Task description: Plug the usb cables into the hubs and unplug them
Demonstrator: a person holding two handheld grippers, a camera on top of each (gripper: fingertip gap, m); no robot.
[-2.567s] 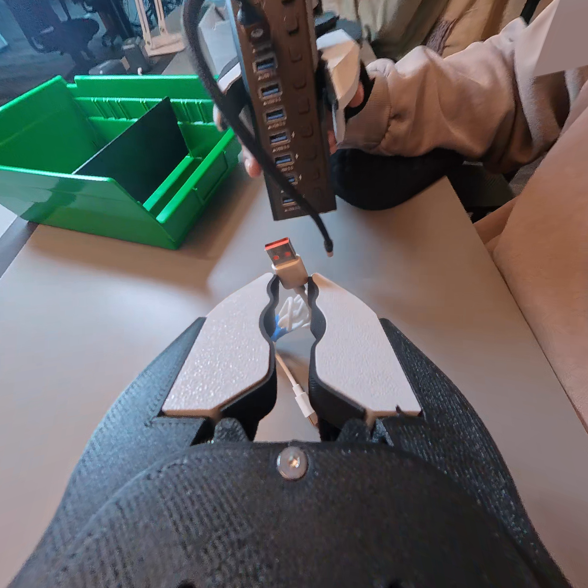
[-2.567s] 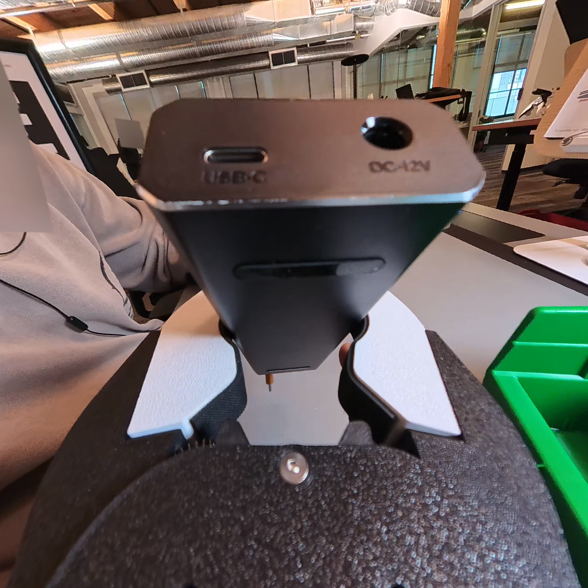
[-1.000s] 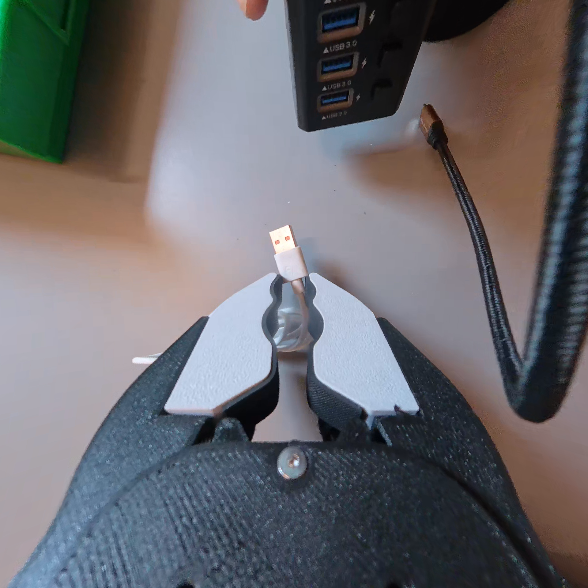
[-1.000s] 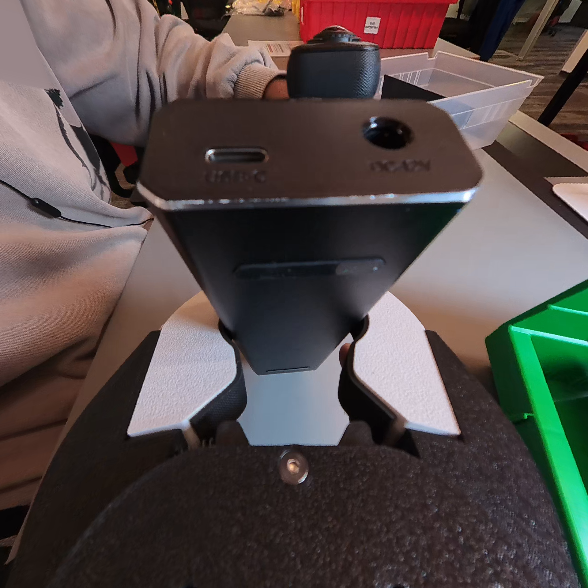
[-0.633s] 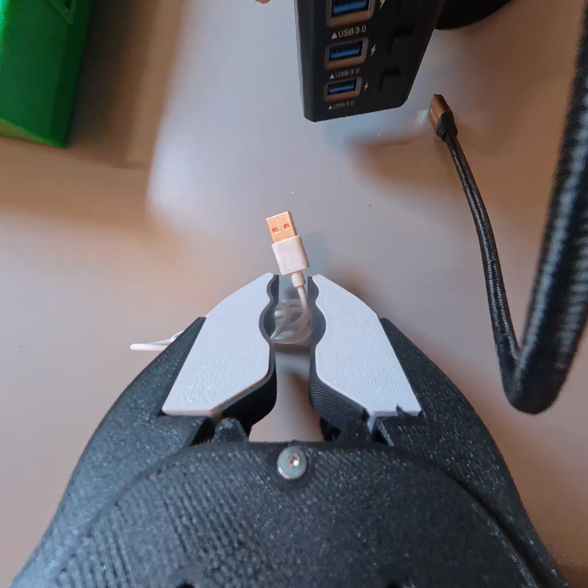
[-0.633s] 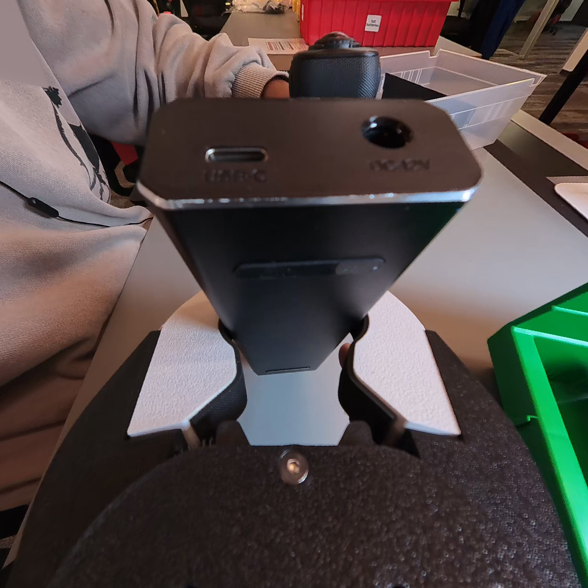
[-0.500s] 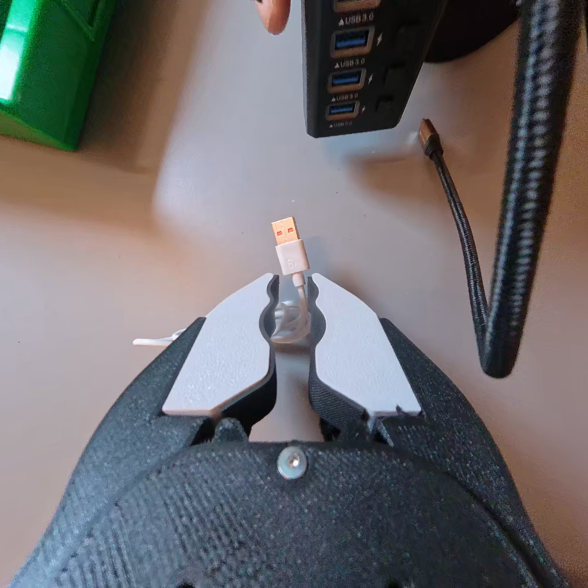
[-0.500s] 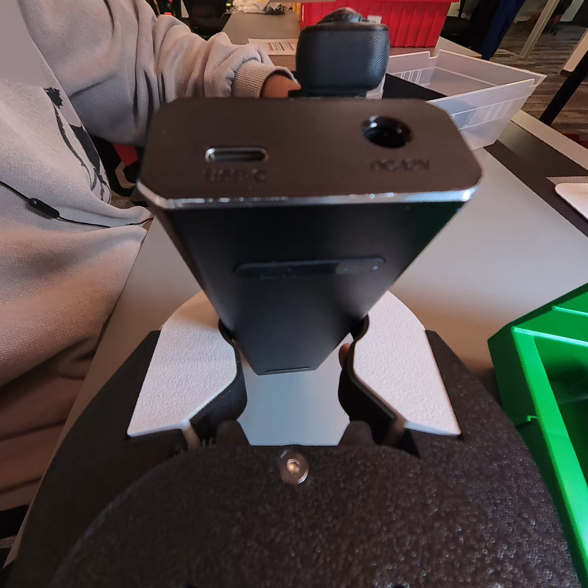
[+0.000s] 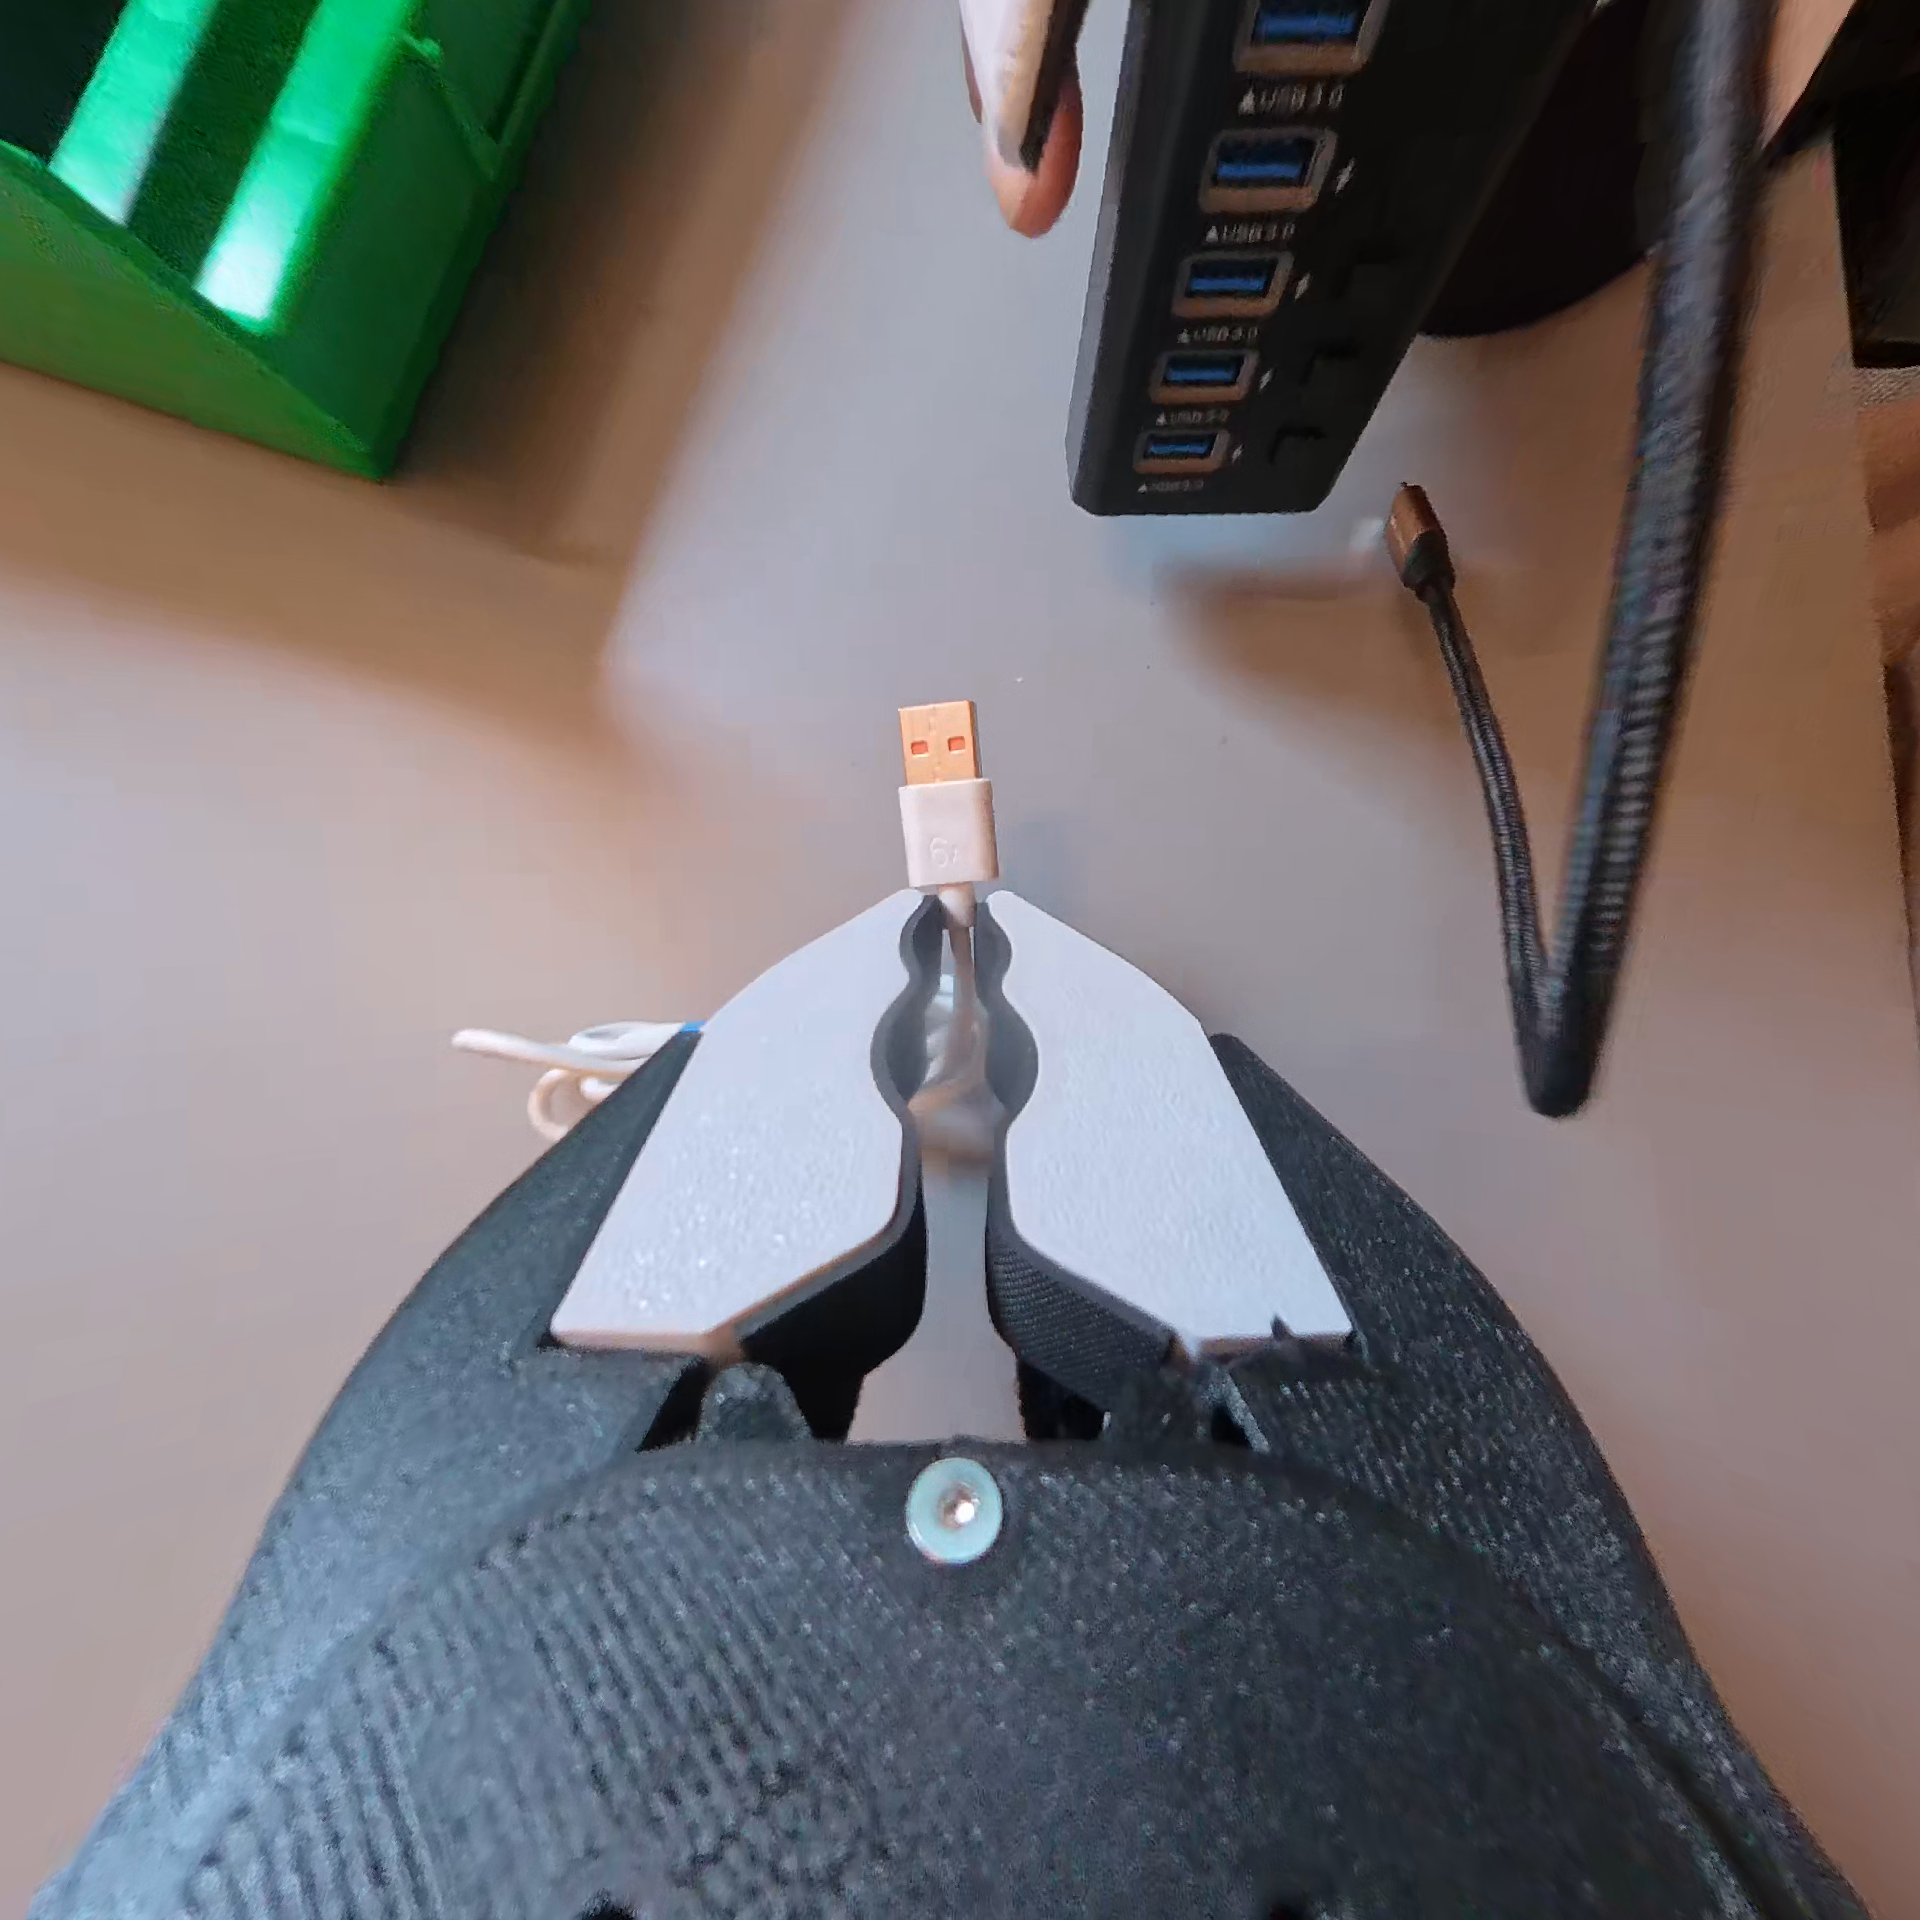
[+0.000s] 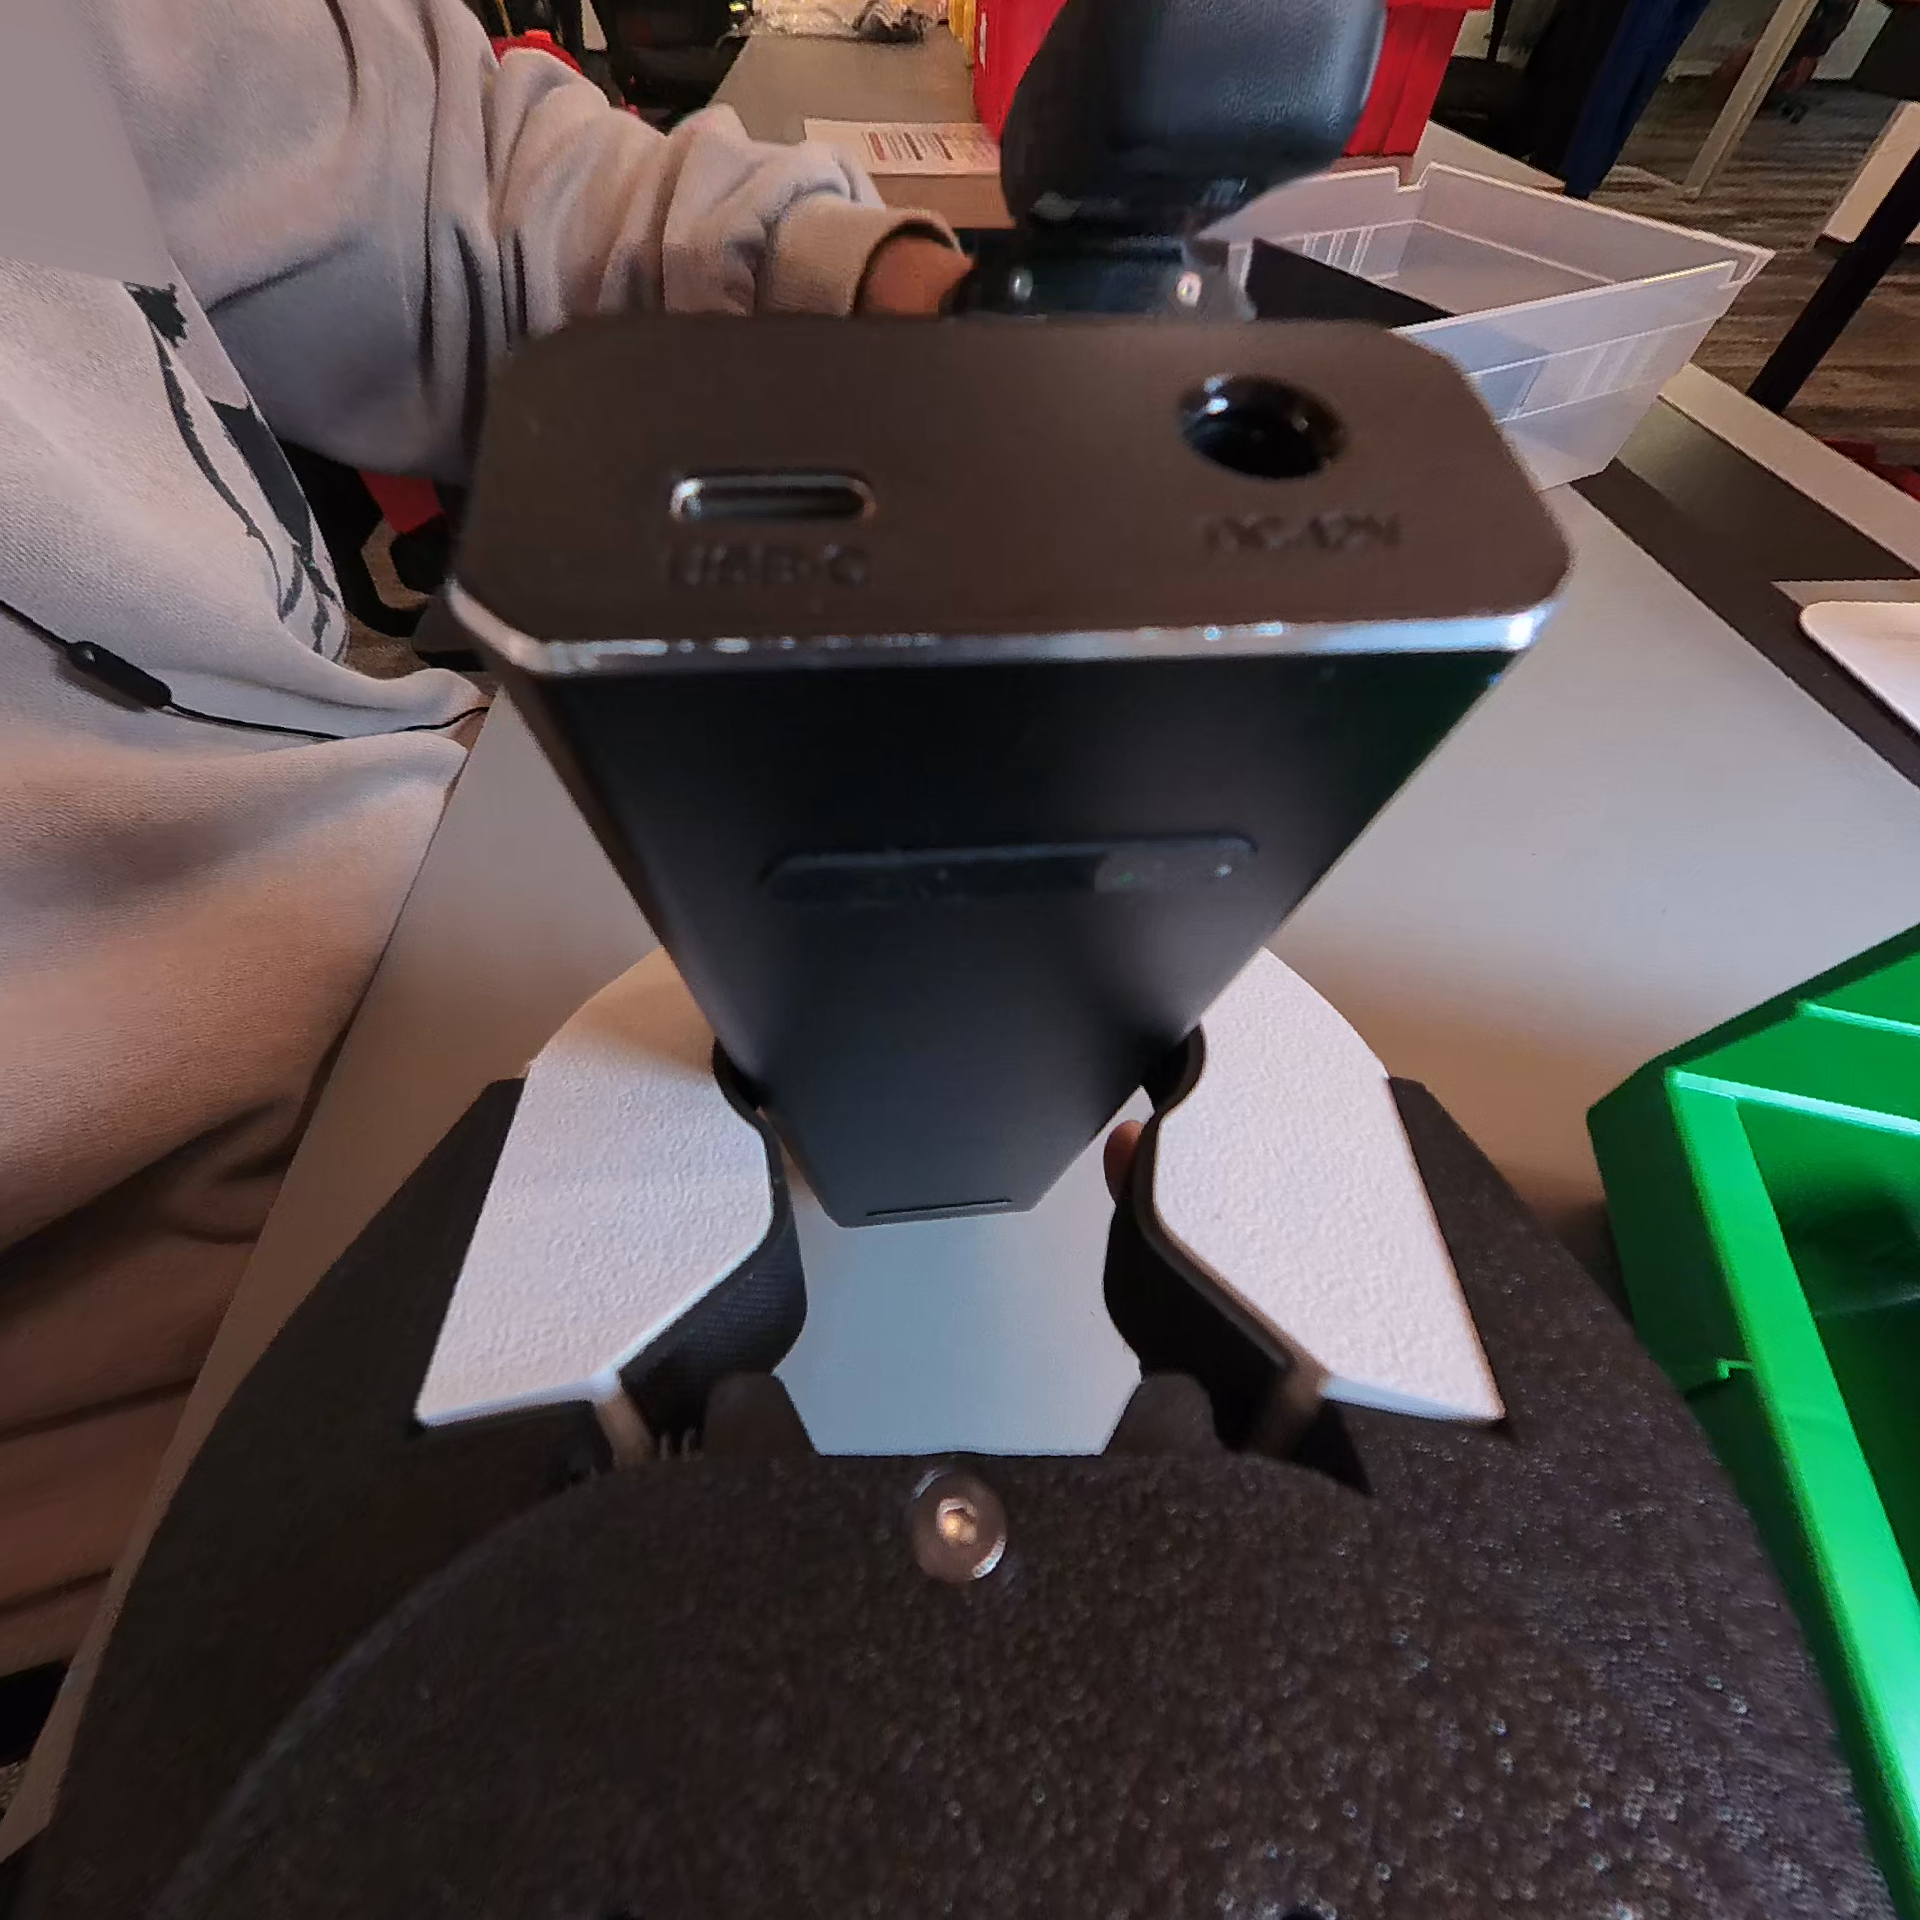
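Observation:
My left gripper is shut on a white USB cable, pinching its neck just behind the white plug body. The orange metal plug points forward, low over the beige table. The cable's loose end loops out at the gripper's left. The black hub hangs ahead and to the right, its row of blue ports facing me, clearly apart from the plug. My right gripper is shut on that hub. The hub's end face, with an oval port and a round socket, faces the camera.
A black braided cable hangs from the hub, its metal tip on the table right of the hub. A green bin stands far left and also shows in the right wrist view. A person's sleeve and a clear tray lie behind. Some 10 cm of space lies between my two pairs of fingers.
The left gripper dropped towards the table. The plug slid forward out of the fingertips, so the grip is now on the cable neck. The hub tilted down and now sits farther right.

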